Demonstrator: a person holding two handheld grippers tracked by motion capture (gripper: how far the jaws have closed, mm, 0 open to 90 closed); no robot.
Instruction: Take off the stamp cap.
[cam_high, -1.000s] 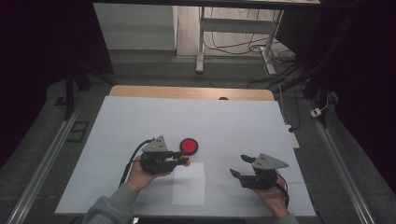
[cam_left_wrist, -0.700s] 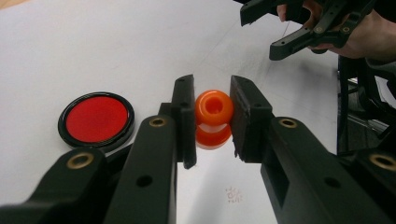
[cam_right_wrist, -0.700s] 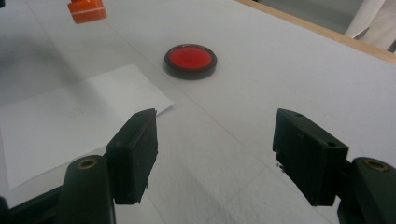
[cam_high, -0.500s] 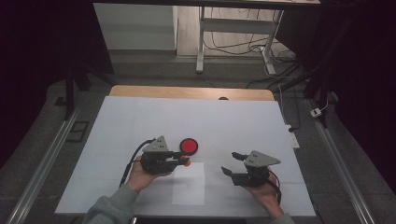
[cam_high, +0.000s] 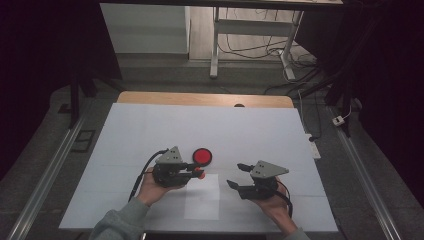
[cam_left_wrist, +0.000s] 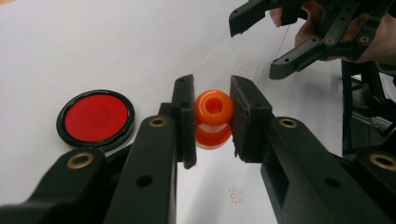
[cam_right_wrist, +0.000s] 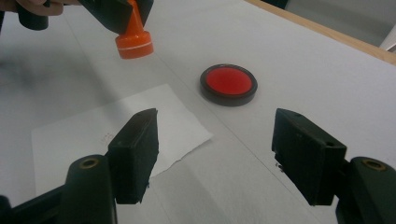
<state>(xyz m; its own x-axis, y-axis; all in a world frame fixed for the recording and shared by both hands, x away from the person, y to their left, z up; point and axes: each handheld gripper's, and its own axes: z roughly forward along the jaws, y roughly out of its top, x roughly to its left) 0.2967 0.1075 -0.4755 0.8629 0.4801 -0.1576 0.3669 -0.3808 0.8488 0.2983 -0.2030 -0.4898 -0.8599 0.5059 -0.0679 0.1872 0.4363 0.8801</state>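
Note:
My left gripper (cam_high: 196, 172) is shut on an orange stamp (cam_high: 200, 174) and holds it just above the white table (cam_high: 260, 135). Its jaws clamp the stamp's knob (cam_left_wrist: 213, 106) from both sides. A round red ink pad in a black rim (cam_high: 202, 156) lies right behind the stamp. A small white paper sheet (cam_high: 202, 200) lies in front of it, with a faint mark on it. To the right of the sheet my right gripper (cam_high: 234, 174) is open and points left, its jaws (cam_right_wrist: 217, 135) wide with nothing between them, over the sheet's edge (cam_right_wrist: 93, 135).
A wooden strip (cam_high: 200, 99) runs along the table's far edge. Metal rails (cam_high: 47, 172) flank both sides. A white power strip (cam_high: 313, 148) hangs off the right edge. Behind the table are desk legs (cam_high: 215, 45) and floor cables (cam_high: 255, 47).
My right gripper has slid left toward the paper sheet and the stamp, jaws still wide. The left gripper and the stamp have stayed where they were.

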